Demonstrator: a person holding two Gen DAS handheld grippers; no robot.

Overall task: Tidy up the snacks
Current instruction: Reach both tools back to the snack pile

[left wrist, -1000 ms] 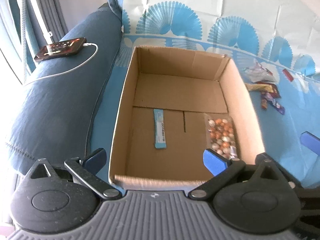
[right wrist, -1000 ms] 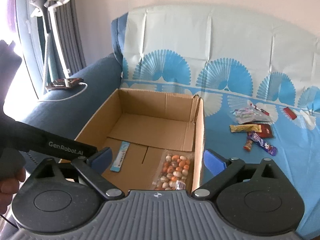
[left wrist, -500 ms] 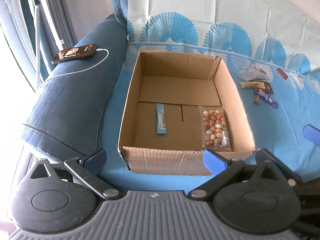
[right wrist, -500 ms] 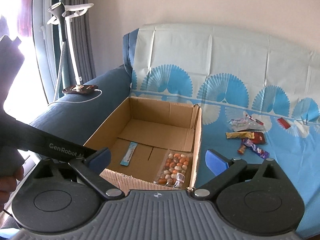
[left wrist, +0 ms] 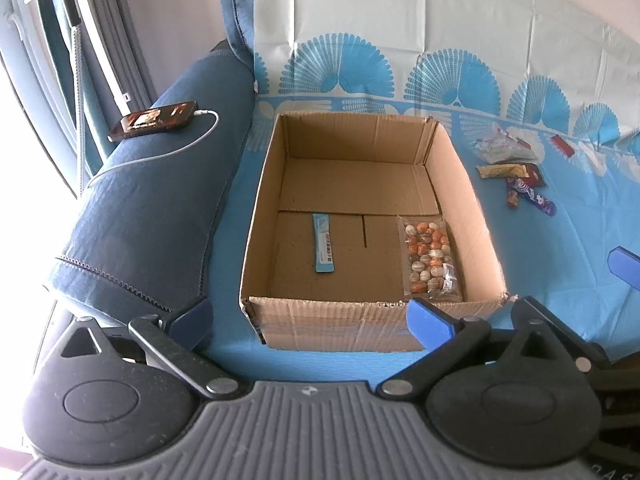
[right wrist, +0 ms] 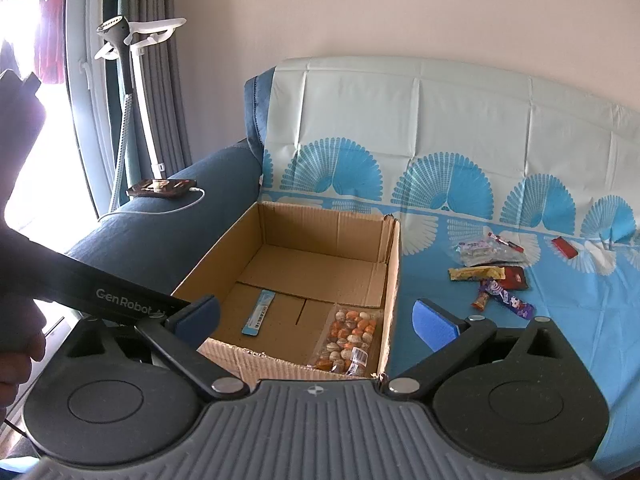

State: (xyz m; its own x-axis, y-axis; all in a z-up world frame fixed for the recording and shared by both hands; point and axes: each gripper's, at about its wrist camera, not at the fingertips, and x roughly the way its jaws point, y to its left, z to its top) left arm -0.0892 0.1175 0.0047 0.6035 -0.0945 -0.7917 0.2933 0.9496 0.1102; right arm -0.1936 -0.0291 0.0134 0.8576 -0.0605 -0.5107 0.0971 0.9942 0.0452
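Observation:
An open cardboard box [left wrist: 260, 216] [right wrist: 394, 264] sits on a blue-patterned sofa cover. Inside lie a light blue stick packet [left wrist: 323, 248] [right wrist: 258, 312] and a clear bag of orange and white candies [left wrist: 430, 258] [right wrist: 348, 338]. Several loose snack wrappers [left wrist: 516, 176] [right wrist: 492, 280] lie on the cover right of the box. My left gripper [left wrist: 310, 318] is open and empty, in front of the box's near wall. My right gripper [right wrist: 316, 318] is open and empty, held back from the box's near right corner.
A phone [left wrist: 154, 120] [right wrist: 162, 189] on a white charging cable rests on the dark blue sofa arm left of the box. A small red packet [left wrist: 562, 146] [right wrist: 564, 247] lies far right. A garment steamer stand [right wrist: 132, 80] and curtains stand behind the arm.
Both grippers have pulled back and up from the box, so the whole box and more of the sofa show. Both stay open and empty; the box contents have not moved.

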